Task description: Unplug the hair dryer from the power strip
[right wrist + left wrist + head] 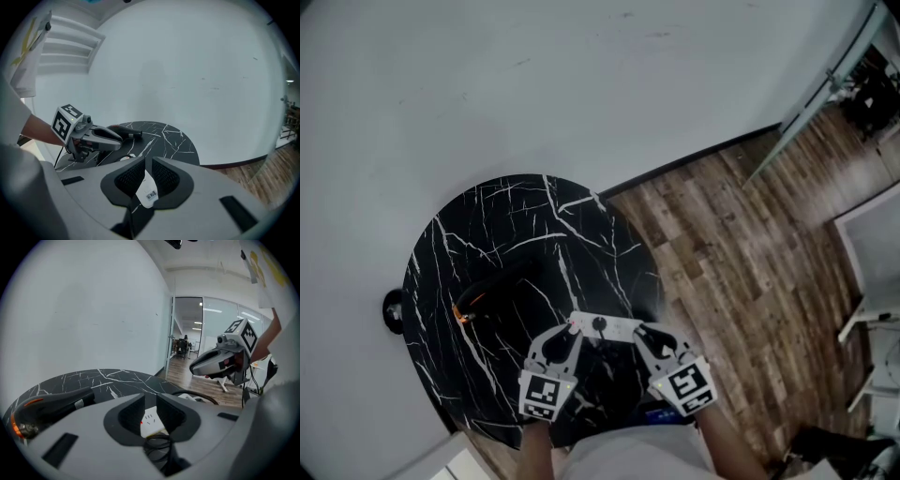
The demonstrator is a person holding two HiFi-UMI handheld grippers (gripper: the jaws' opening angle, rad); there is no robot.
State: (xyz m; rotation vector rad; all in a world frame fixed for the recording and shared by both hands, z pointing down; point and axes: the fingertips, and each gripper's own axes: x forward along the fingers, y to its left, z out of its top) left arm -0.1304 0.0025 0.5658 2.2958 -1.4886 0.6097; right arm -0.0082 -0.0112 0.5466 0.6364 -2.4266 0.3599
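A white power strip [617,328] lies near the front edge of the round black marble table [516,225], with a black plug [599,324] in it. The black hair dryer [492,292] lies to its left, an orange glow at its end. My left gripper [571,332] hovers over the strip's left end and my right gripper [640,331] over its right end. In the left gripper view the left gripper [150,405] is open, with the strip [151,420] and a black cord [157,443] beyond the gap. The right gripper [146,171] shows a narrow slit, the strip's labelled end [148,193] below it, nothing gripped.
The table stands against a white wall [581,84]. Wood floor [741,244] stretches to the right, with a glass partition [811,103] and white furniture legs [862,323] beyond. A small black round thing [392,309] sits at the table's left rim.
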